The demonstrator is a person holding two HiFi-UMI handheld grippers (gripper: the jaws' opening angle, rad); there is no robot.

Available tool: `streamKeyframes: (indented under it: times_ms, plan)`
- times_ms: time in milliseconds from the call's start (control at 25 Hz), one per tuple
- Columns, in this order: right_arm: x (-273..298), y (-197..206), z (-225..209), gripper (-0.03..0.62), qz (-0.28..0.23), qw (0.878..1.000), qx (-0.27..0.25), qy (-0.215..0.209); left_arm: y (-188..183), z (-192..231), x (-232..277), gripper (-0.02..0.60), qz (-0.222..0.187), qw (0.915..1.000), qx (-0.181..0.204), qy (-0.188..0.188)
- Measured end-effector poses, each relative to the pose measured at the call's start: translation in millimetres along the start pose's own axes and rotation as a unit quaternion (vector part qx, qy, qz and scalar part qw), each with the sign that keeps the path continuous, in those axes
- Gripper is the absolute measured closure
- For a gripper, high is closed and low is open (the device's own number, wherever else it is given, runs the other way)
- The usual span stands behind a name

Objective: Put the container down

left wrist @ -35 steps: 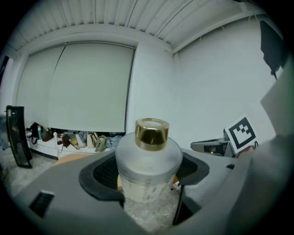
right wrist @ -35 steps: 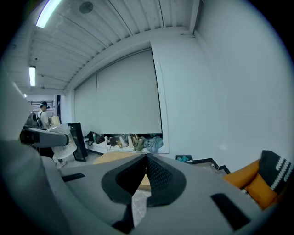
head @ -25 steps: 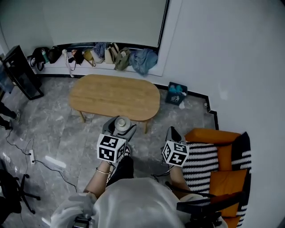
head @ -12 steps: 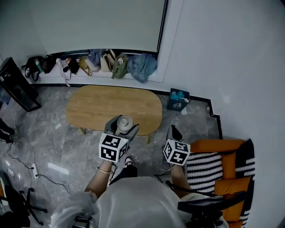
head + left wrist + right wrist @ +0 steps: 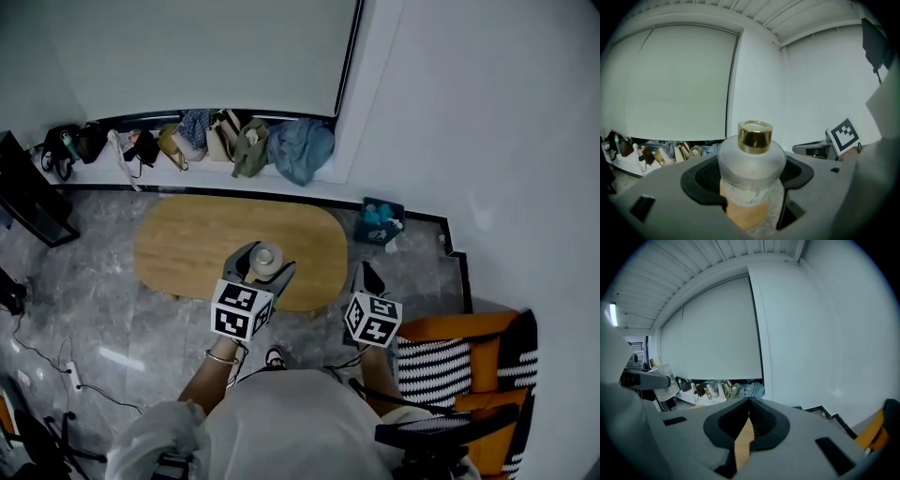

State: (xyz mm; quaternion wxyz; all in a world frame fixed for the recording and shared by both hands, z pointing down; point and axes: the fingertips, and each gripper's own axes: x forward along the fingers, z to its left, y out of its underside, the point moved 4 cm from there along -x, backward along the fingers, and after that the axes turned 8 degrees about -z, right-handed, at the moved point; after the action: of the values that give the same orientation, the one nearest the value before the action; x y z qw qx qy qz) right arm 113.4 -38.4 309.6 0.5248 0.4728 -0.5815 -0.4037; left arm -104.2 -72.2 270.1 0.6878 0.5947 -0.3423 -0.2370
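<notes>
The container (image 5: pixel 265 258) is a frosted glass bottle with a gold cap (image 5: pixel 754 136). It stands upright between the jaws of my left gripper (image 5: pixel 260 263), which is shut on its body (image 5: pixel 751 164). In the head view it hangs over the near part of the oval wooden table (image 5: pixel 197 239); how high above the tabletop I cannot tell. My right gripper (image 5: pixel 365 276) is to the right, past the table's near right edge. Its jaws (image 5: pixel 749 401) meet at the tips with nothing between them, and a sliver of the wooden tabletop (image 5: pixel 743 444) shows through the slit.
Several bags (image 5: pixel 187 136) and a blue garment (image 5: pixel 305 148) lie along the sill under the blind. A teal box (image 5: pixel 381 219) sits on the floor right of the table. An orange and striped chair (image 5: pixel 469 361) is at my right, and a black stand (image 5: pixel 28 197) at the left.
Both grippers and the head view have moved forward. The held container has gone from just short of the table's near edge to over its near part. The grip is unchanged.
</notes>
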Motion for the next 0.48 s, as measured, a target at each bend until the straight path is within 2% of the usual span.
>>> streamKeyframes:
  times_ms: [280, 400, 480]
  plan:
    - [52, -2, 14, 0.571, 0.019, 1.0, 0.01, -0.001, -3, 46, 39, 0.235, 0.004, 0.9999, -0.011, 0.007]
    - [70, 0, 9, 0.571, 0.032, 0.999, 0.03, -0.005, -1, 54, 56, 0.235, 0.007, 0.9997, -0.024, 0.002]
    - [85, -2, 6, 0.571, 0.037, 0.999, 0.019, -0.009, 0, 57, 66, 0.235, 0.012, 0.9995, -0.029, -0.002]
